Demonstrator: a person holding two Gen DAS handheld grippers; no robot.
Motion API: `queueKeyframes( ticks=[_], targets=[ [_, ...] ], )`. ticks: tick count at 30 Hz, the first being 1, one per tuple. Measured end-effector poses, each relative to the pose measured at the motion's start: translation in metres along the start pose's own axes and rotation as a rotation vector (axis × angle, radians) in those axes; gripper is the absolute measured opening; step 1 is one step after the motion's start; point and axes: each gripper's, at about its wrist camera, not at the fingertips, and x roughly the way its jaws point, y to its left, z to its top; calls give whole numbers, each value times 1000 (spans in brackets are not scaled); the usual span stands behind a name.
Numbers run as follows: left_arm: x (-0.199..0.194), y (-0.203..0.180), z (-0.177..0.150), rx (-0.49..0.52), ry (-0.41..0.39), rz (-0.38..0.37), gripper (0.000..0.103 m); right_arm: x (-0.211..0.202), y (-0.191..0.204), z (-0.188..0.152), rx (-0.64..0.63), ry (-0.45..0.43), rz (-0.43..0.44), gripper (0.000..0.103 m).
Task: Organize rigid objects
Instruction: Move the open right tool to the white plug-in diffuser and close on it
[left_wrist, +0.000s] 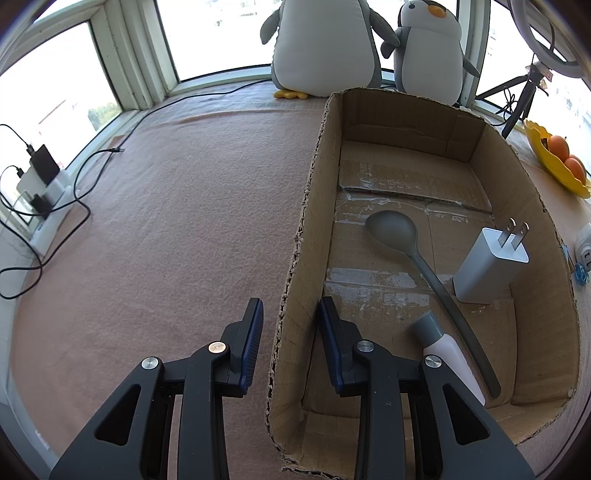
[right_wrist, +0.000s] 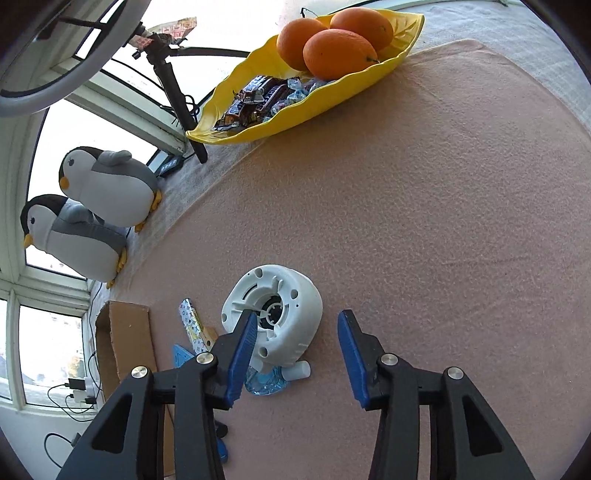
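The left gripper (left_wrist: 290, 343) is clamped on the near left wall of the cardboard box (left_wrist: 314, 206), while the right gripper (right_wrist: 297, 354) has its jaws apart around the white round thing (right_wrist: 273, 314) on the pink cloth (right_wrist: 424, 221).

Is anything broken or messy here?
Yes. The cardboard box has ragged, torn top edges, as if its flaps were ripped off, and old tape peels across its floor. Out on the mat, the white plastic housing lies tipped on its side. Nothing looks spilled.
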Motion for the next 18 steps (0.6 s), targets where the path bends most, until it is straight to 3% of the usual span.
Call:
queueKeyframes(
  ticks=[10,11,18],
  targets=[
    [1,0,1,0,-1,1,30,3,-4,4,47,24,54,33],
    [1,0,1,0,-1,0,30,5,-4,5,47,29,45,27],
    [1,-1,0,-2,-4,0,30,14,-6,3,54,43,43,22]
  ],
)
